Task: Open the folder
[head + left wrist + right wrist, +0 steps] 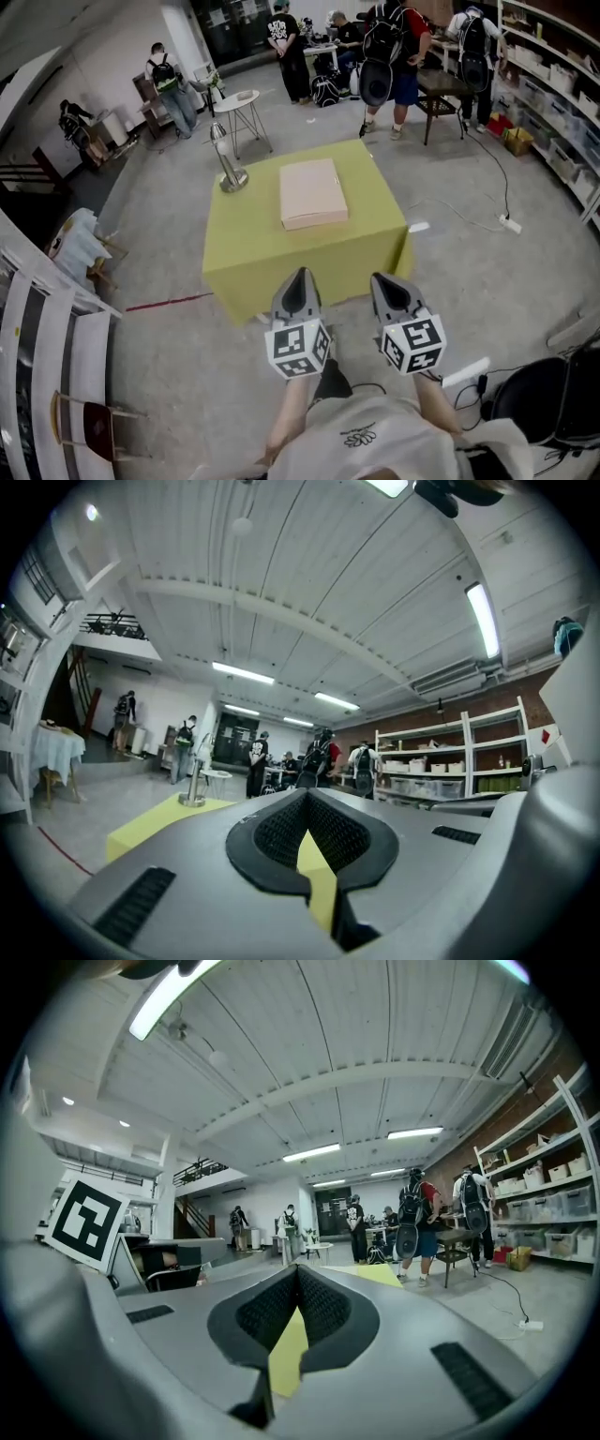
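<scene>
Neither gripper view shows the folder: grey jaw shells block it, and only a sliver of yellow cloth shows through each notch. In the head view the folder (312, 193), a flat pale-pink rectangle, lies closed mid-table (272, 253) on matte yellow-green cloth, near a shiny metal stand (228, 161). The left gripper (298, 277) and right gripper (383, 281) hover short of the near edge, their ribbed black pads pressed together on nothing.

Counts around one yellow table

Two grippers, the left gripper (299, 278) and the right gripper (385, 280), each carry one marker cube. Ahead of them stands one yellow table (272, 258) with one pink folder (312, 192) and one metal stand (229, 165). Beyond are one round white side table (236, 97) and at least five people (397, 52).
</scene>
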Demonstrator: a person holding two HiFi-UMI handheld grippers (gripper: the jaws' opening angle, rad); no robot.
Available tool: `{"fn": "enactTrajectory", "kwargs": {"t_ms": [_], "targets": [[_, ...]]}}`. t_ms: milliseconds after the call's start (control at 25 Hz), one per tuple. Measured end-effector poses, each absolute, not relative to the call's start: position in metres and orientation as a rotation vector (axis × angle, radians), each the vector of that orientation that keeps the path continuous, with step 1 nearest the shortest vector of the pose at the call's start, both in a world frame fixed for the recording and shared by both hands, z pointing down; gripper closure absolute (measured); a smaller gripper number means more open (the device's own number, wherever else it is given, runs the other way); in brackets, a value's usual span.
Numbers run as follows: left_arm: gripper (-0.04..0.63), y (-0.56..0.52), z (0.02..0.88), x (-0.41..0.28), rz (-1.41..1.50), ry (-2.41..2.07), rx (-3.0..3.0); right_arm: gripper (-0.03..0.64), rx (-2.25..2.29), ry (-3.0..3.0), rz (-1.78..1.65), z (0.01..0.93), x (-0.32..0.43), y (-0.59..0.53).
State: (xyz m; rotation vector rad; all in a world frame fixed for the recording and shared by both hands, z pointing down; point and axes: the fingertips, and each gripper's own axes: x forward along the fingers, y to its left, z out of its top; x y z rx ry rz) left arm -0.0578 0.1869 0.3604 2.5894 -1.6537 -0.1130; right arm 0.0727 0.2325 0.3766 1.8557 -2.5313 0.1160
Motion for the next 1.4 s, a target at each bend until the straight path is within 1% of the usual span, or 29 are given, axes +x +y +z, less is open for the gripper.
{"fn": "enactTrajectory", "kwargs": {"t_ms": [240, 440, 640, 880, 1080, 1400], "targets": [[0.581, 0.085, 0.380, -0.069, -0.143, -1.607, 2.592, 0.606, 1.870, -2.496, 0.139, 0.398, 0.062, 0.136], [0.581, -0.012, 0.389, -0.085, -0.108, -1.620, 2.583, 0.606, 1.874, -2.448, 0.162, 0.405, 0.050, 0.049], [0.581, -0.110, 0.369, -0.103, -0.100, -1.624, 2.614, 0.606, 1.885, -2.436, 0.194, 0.395, 0.030, -0.053], [0.581, -0.213, 0.366, -0.106, -0.021, -1.578, 2.648, 0.606, 1.898, -2.344, 0.123, 0.376, 0.021, -0.148], [0.581, -0.244, 0.370, -0.116, -0.062, -1.565, 2.549, 0.606, 1.830, -2.312, 0.194, 0.375, 0.025, -0.174], [0.581, -0.242, 0.370, -0.146, -0.101, -1.650, 2.459, 0.606, 1.779, -2.417, 0.240, 0.371, 0.011, -0.206]]}}
